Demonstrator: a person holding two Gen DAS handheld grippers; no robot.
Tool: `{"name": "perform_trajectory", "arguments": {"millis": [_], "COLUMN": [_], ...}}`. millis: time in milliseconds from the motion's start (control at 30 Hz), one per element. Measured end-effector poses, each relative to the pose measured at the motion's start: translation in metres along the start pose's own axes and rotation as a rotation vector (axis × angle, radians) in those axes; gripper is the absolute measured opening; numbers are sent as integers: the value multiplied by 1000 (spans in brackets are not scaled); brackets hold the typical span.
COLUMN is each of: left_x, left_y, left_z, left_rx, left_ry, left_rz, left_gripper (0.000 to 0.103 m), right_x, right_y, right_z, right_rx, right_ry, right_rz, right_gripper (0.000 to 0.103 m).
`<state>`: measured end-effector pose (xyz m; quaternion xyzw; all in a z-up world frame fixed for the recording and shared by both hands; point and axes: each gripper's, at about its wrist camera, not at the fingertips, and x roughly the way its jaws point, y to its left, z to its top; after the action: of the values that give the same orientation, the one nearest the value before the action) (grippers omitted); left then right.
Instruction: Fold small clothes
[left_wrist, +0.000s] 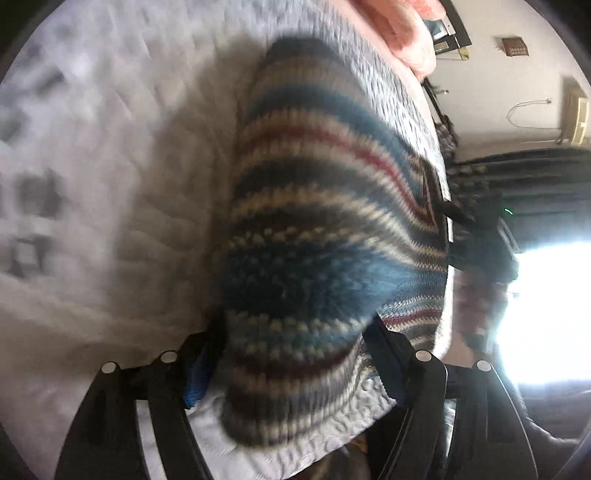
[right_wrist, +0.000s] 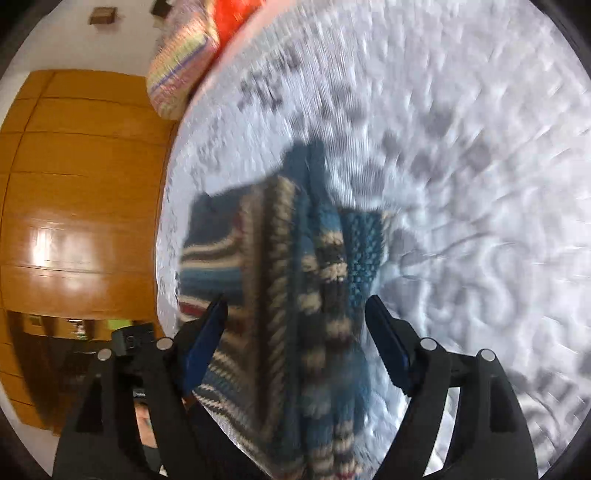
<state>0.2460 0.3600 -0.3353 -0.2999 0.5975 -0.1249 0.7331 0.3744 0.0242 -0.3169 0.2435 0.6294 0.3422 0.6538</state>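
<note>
A small knitted garment (left_wrist: 317, 206) with blue, cream, grey and red stripes lies bunched on the white quilted bed cover (left_wrist: 92, 147). My left gripper (left_wrist: 291, 325) is open, its fingers wide apart on either side of the near end of the knit. In the right wrist view the same garment (right_wrist: 280, 236) lies folded over itself near the bed's left edge. My right gripper (right_wrist: 295, 306) is open too, straddling the knit. Both views are blurred by motion, so I cannot tell whether the pads touch the fabric.
The bed cover (right_wrist: 461, 147) stretches far to the right. A pink blanket (left_wrist: 399, 33) and a striped cushion (right_wrist: 181, 70) lie at the head. Beyond the bed edge are a wooden wardrobe (right_wrist: 81, 184), a dark curtain (left_wrist: 535, 184) and a bright window (left_wrist: 546, 314).
</note>
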Motion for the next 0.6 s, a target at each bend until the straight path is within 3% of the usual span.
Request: {"name": "perform_trajectory", "arguments": {"millis": [67,100,133,200,233,267,300,400,467,500,600], "left_x": [-33,-49,-59,-67,-64,-55,-39,-1,23,31,21], "left_y": [-13,-18,-20,-31,-34,-37,-43,-49,-49,-46,-34], "left_z": [-7,-14,-20,-26,-28,-28,-29,-31,-38,-42,-46], "left_rx": [41,60,70,81,82,82,78,60,45,39,26], "left_ry": [-133,-203,-237,-257,-233,-199,-160,-46,31,49,58], "left_rz": [56,39,5,-140,-228,-278,-296,-272,-246,-215,-227], "left_gripper": [75,75,75,74,74,73,73,73,73,72,72], "right_x": [-25,-31,-34,-26,-21,-10,-2,-3,-15,-14,3], "right_y": [12,17,23,30,31,30,29,39,38,28,10], "right_z": [-9,-14,-18,-31,-32,-32,-33,-32,-35,-34,-38], "right_rx": [-46,-68,-87,-128,-131,-125,-129,-165,-145,-113,-95], "right_ry": [-54,-65,-71,-51,-35,-7,10,-28,-84,-78,-15], "right_rz": [-29,-40,-52,-81,-91,-124,-165,-194,-190,-217,-254], "right_gripper": [69,61,53,43,40,39,30,11,10,10,12]}}
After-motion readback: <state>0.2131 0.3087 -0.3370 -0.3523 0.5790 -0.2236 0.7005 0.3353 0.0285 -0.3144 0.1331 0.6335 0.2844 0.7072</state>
